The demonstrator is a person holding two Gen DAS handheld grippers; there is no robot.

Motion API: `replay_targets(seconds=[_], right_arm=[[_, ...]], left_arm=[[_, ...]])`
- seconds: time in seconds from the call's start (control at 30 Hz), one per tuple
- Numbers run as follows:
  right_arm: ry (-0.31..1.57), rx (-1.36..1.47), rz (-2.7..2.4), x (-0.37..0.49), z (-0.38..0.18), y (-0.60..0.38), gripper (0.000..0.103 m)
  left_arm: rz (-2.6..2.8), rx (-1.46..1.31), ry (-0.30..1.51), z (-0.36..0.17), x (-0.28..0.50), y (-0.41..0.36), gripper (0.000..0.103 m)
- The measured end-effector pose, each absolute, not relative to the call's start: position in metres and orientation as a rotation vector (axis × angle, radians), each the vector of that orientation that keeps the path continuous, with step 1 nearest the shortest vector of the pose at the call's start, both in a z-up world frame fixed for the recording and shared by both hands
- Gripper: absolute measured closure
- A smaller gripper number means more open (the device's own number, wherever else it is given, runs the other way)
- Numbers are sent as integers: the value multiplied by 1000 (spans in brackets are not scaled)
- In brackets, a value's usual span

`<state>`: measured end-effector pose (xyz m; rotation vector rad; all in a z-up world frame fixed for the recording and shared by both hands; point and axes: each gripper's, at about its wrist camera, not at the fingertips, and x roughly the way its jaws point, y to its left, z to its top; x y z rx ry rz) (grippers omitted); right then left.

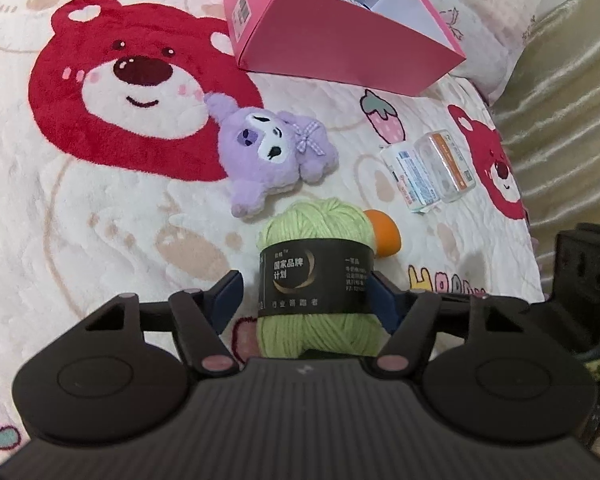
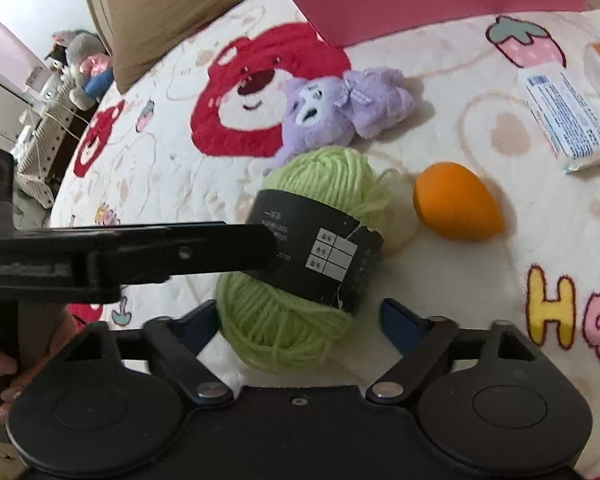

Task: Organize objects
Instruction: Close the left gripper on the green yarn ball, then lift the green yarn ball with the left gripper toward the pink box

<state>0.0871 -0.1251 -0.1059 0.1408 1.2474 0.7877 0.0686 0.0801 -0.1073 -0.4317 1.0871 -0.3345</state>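
Note:
A ball of light green yarn with a black paper band sits between the fingers of my left gripper; the right finger touches the band, the left finger stands a small gap off. In the right wrist view the same yarn lies on the blanket with the left gripper's black finger against its band. My right gripper is open, its fingers on either side of the yarn without touching it. A purple plush toy, an orange egg-shaped sponge and an open pink box lie beyond.
All rests on a cream blanket with red bear prints. Two small packets lie right of the plush, near the bed's right edge. A pillow and shelves with toys show at the far left.

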Motion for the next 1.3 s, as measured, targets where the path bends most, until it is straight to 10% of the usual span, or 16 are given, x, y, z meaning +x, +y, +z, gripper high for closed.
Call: replay_targets(seconds=[0.4, 0.8, 1.3], right_arm=[[772, -531, 809, 28, -88, -88, 36], [890, -317, 793, 66, -100, -102, 28], [919, -317, 888, 56, -79, -115, 47]], left_arm=[[-338, -566, 1090, -122, 65, 81, 49], [-307, -580, 1015, -138, 66, 77, 46], [-339, -465, 994, -105, 47, 53, 52]])
